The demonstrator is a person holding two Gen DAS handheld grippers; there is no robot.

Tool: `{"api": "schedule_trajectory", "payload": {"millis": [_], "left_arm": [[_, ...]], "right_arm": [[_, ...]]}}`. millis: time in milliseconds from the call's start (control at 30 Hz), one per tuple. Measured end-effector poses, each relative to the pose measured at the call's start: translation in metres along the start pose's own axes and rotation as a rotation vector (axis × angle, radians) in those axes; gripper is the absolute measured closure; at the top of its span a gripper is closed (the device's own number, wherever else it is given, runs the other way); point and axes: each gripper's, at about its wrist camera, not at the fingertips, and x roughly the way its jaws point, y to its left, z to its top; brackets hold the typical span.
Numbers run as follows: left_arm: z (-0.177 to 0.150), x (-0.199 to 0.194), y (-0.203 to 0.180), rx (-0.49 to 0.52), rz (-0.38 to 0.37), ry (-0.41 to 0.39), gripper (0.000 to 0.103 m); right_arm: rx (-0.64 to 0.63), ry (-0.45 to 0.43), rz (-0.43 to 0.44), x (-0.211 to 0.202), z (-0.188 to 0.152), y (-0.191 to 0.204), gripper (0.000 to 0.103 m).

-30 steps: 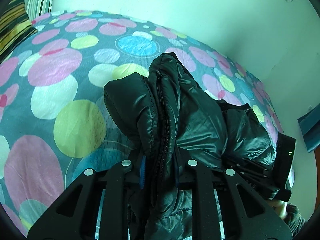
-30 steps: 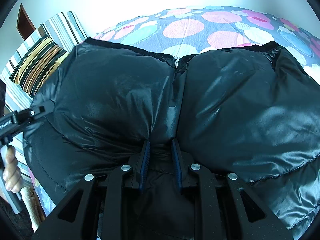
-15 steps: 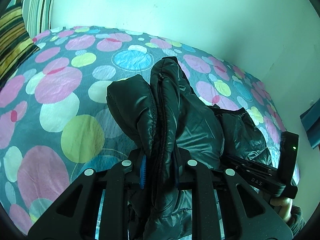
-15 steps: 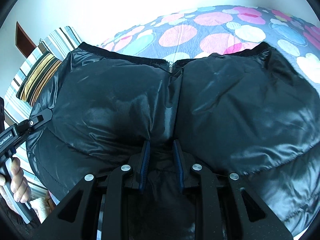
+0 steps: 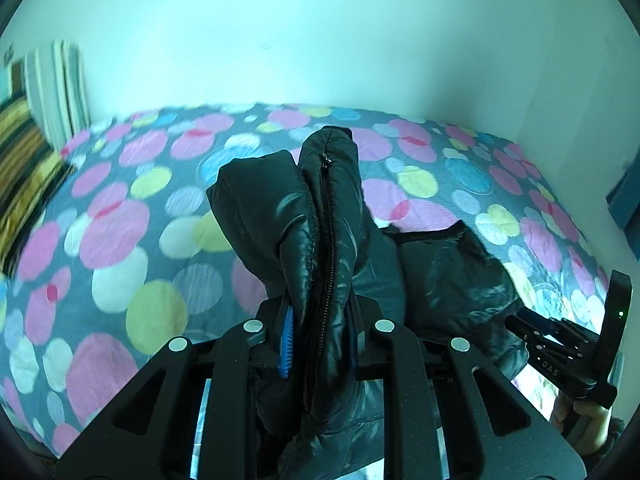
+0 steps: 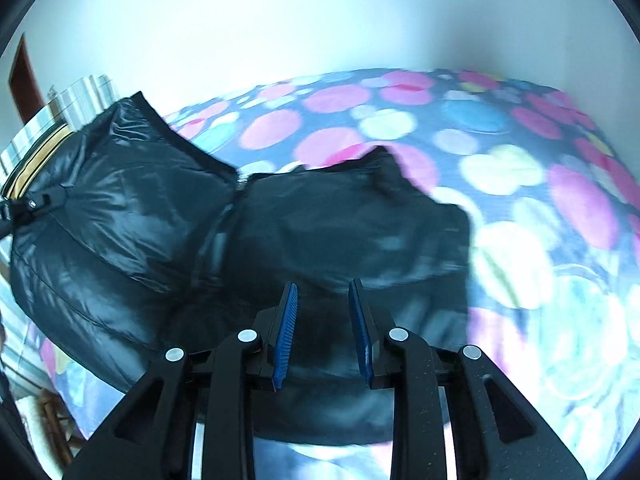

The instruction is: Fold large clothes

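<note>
A shiny black puffer jacket (image 5: 316, 216) with a front zipper lies partly on the spotted bedspread (image 5: 120, 240). My left gripper (image 5: 320, 340) is shut on a bunched fold of it along the zipper and holds that part raised. In the right wrist view the jacket (image 6: 280, 232) spreads across the bed in front of my right gripper (image 6: 323, 320), whose blue pads (image 6: 286, 328) stand apart with nothing between them. The right gripper also shows at the lower right of the left wrist view (image 5: 560, 344).
Striped pillows (image 5: 36, 120) lie at the head of the bed on the left. A pale wall (image 5: 320, 40) runs behind the bed. A blue object (image 5: 624, 208) stands by the wall at the right.
My right gripper has opened and let go of the jacket, whose right half has dropped onto the bed. Both views have tilted up and show more wall.
</note>
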Motion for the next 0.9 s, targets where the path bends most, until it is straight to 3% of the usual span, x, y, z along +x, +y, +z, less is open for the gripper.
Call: {"api": "schedule_trajectory", "payload": {"millis": [100,467,533,633,900], "left_arm": [[0.005,-0.004,-0.036,0.058,0.003,-0.016,0.084],[-0.003,0.016,-0.169,0.238,-0.006,0.005,0.084],[-0.006,0.023,-0.185,0.264,0.003,0.013,0.084],[-0.015,0.037,-0.211,0.29,0.006,0.041,0.084],[-0.041,0.072,-0.266,0.375,0.056,0.085,0.084]], "right_arm": [[0.036,-0.023,-0.052,-0.012,-0.006,-0.023,0.064],[0.134,-0.025,-0.214,-0.031,-0.026,-0.11,0.063],[0.148,-0.021,-0.225,-0.034,-0.026,-0.123,0.063],[0.145,-0.02,-0.275,-0.038,-0.028,-0.139,0.052],[0.162,0.033,-0.313,-0.034,-0.047,-0.172,0.052]]}}
